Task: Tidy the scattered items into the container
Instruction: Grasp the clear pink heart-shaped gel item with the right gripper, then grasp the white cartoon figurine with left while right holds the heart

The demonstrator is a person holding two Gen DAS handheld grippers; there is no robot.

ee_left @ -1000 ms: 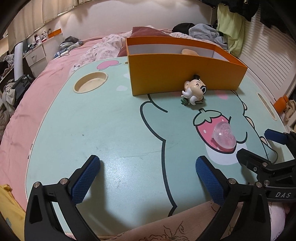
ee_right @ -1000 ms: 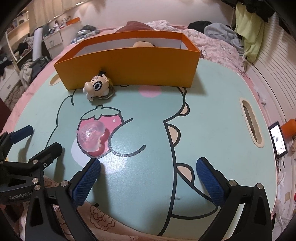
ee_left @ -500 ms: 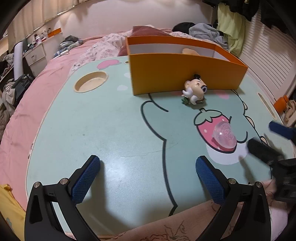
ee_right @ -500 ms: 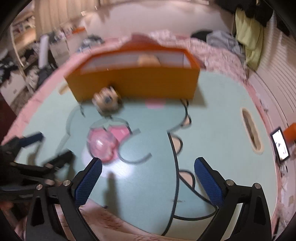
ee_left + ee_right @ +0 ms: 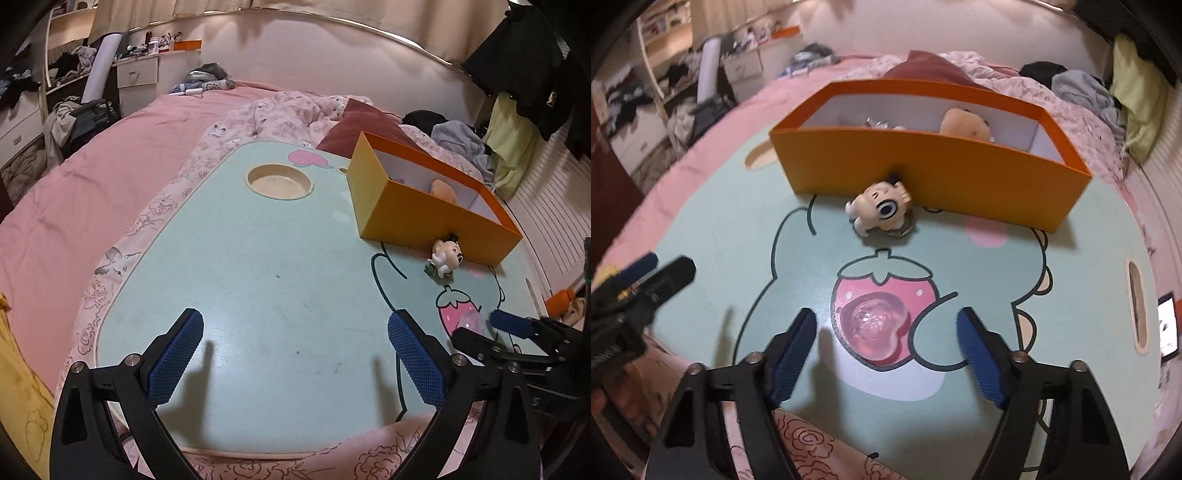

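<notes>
Bed-table (image 5: 746, 258): orange box (image 5: 923, 166) hides contents; right tongs (image 5: 886, 334) closing.

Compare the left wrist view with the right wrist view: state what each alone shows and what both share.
Only the left wrist view shows the round cup recess in the table. Only the right wrist view shows the clear heart-shaped item plainly, between the closing right gripper pads, untouched, and a lit phone screen. Both show the orange box, the cartoon figurine and the open left gripper.
</notes>
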